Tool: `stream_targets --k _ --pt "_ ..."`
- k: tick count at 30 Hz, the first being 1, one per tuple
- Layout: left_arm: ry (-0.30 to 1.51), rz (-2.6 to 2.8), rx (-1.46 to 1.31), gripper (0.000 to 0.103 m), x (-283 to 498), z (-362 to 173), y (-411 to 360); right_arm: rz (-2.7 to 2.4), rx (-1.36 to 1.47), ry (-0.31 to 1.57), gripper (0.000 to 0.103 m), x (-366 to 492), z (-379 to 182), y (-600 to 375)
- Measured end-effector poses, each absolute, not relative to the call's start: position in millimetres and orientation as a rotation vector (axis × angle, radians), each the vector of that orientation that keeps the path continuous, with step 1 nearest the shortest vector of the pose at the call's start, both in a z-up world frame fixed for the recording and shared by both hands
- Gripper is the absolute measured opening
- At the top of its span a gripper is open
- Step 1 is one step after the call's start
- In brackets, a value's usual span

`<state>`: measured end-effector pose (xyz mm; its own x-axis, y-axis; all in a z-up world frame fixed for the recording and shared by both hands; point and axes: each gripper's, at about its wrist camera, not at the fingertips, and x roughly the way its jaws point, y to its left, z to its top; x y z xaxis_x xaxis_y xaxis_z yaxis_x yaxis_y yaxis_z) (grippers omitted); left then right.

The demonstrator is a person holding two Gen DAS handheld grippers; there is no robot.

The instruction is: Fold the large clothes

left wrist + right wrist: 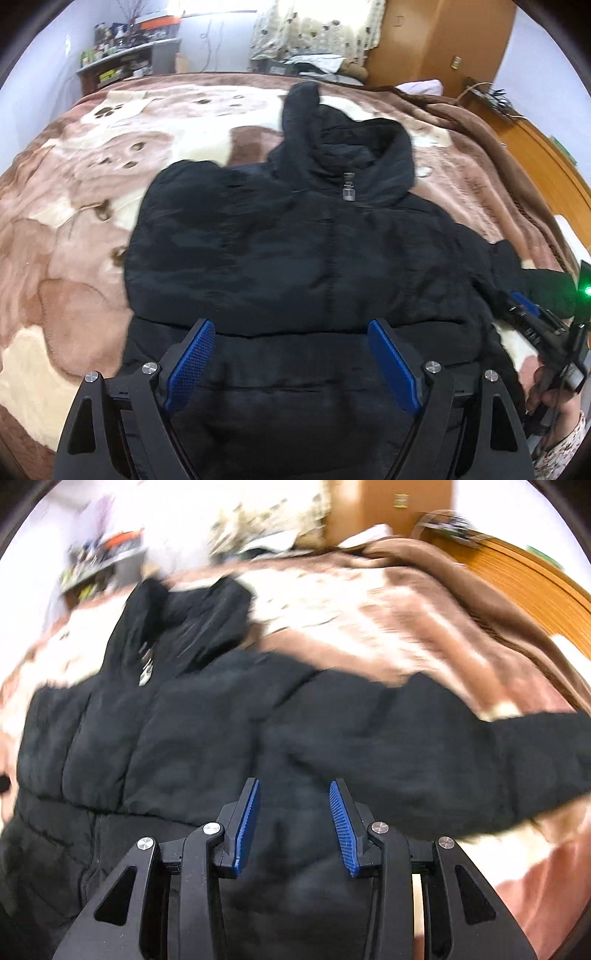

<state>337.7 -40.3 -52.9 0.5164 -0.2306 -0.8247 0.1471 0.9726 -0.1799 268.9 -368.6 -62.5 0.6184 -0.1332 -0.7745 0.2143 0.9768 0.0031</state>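
One black jacket (295, 240) spread flat on one brown blanket (74, 221). Two grippers above it: left gripper (291, 365) wide open, right gripper (294, 827) half open, both empty. Right view blurred; one sleeve (517, 760) cut off.

The left black two-finger gripper with blue ribbed pads (291, 363) points steeply downward, jaws spread wide with nothing pinched. The right black gripper with blue pads (294, 827) tilts down likewise, jaws partly apart and gripping nothing. The person's right hand (550, 398) grips its handle, patterned sleeve at the wrist.
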Motion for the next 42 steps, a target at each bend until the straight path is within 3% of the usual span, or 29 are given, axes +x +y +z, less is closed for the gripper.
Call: stream_targets --k 2,6,18,31,32,34,37,42 --pt "1.001 -0.261 -0.099 0.085 331 -49 -56 -0.248 0.143 0.840 0.041 252 -50 -394" --pt "0.995 -0.328 -0.093 0.085 320 -45 -91 -0.383 0.224 0.774 0.059 209 -38 -460" --pt "1.008 -0.388 0.016 0.085 315 -66 -169 -0.698 0.416 0.681 0.060 153 -46 -603" --pt "1.044 -0.354 0.029 0.085 338 -87 -177 -0.702 0.428 0.679 0.060 173 -61 -629" --pt "1.045 -0.355 0.031 0.085 339 -87 -177 -0.702 0.423 0.677 0.057 174 -61 -628" --pt "1.050 -0.356 0.030 0.085 341 -88 -176 -0.712 0.407 0.669 0.029 175 -57 -626" --pt "1.052 -0.360 0.020 0.085 341 -88 -172 -0.691 0.416 0.650 0.013 174 -49 -625" --pt "1.056 -0.350 -0.010 0.085 340 -86 -160 -0.602 0.362 0.619 0.005 176 -27 -602"
